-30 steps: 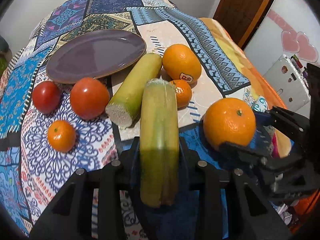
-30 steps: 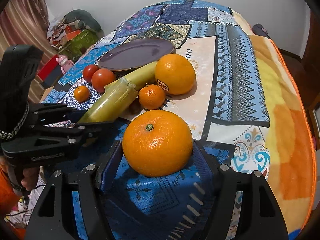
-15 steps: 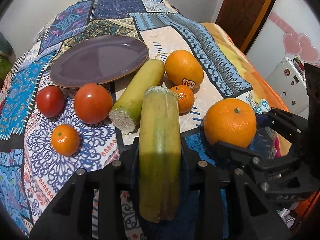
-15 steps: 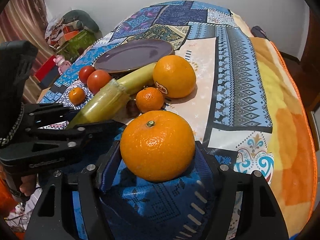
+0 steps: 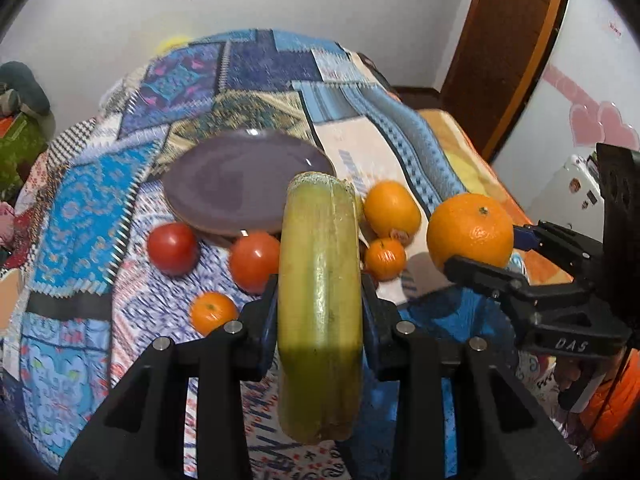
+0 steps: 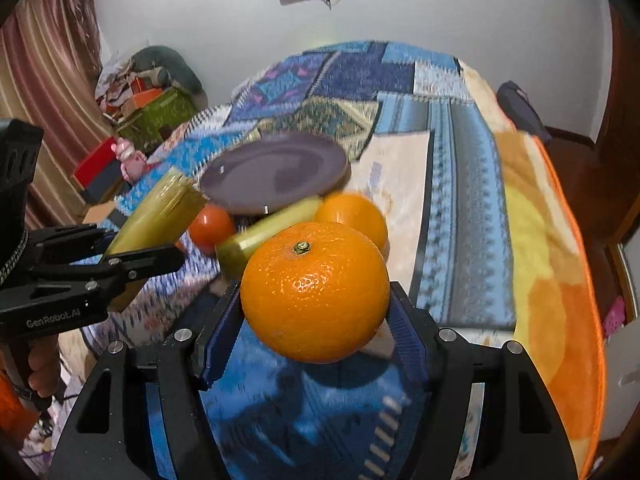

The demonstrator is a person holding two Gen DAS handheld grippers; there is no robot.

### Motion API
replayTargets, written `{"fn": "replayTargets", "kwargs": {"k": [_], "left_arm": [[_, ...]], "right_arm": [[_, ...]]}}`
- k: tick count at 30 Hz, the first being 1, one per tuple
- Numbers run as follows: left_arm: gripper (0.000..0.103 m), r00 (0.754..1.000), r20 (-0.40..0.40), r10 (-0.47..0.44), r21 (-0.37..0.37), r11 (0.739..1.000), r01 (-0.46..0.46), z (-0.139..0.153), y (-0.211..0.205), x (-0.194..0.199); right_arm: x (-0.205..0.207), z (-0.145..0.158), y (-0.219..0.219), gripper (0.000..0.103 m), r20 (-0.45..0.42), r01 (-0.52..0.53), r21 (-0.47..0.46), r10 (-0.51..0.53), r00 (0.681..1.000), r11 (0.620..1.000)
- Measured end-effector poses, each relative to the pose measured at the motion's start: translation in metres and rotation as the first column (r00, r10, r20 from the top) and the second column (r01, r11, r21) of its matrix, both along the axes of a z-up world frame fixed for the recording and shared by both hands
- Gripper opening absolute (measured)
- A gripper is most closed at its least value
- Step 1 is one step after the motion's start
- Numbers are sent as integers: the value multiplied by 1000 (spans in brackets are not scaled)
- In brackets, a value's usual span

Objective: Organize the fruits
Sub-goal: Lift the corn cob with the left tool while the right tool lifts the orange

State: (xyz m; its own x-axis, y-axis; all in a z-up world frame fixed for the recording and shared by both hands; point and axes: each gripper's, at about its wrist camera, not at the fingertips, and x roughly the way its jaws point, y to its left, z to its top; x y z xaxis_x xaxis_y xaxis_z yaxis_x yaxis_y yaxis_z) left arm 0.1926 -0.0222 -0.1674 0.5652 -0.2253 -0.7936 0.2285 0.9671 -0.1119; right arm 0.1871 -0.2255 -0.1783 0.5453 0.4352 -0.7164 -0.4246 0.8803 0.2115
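Observation:
My left gripper [image 5: 320, 312] is shut on a yellow-green sugarcane piece [image 5: 320, 280] and holds it above the table; it shows in the right wrist view [image 6: 156, 220]. My right gripper [image 6: 316, 312] is shut on a large orange [image 6: 316, 292], lifted off the cloth; it also shows in the left wrist view [image 5: 470, 236]. A purple plate [image 5: 240, 180] lies beyond, empty. Near it lie two tomatoes [image 5: 173, 249], a small mandarin [image 5: 212, 313], another mandarin [image 5: 384, 259], an orange [image 5: 392, 210] and a second cane piece [image 6: 272, 228].
A patchwork cloth [image 5: 80, 216] covers the table, with an orange blanket [image 6: 560, 260] along the right side. A wooden door [image 5: 508, 40] and a white appliance [image 5: 576, 188] stand to the right. Clutter and boxes [image 6: 148, 100] sit on the floor at the far left.
Both grippers have risen with their fruit and tilted up, so the far wall now shows. The large orange has left the cloth. The fruit on the table has not moved.

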Motion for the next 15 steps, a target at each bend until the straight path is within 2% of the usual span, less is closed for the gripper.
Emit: {"fn": "replayTargets", "kwargs": {"k": [10,15], "left_arm": [[36,996,72,58,-29,998,-56,31,25,33],[36,991,104,87,-10,996,-87,41,36,57]], "right_arm": [[36,31,24,67,102,-8,19,6,995,1000],[56,40,36,67,132,-17,15,15,991,1000]]}}
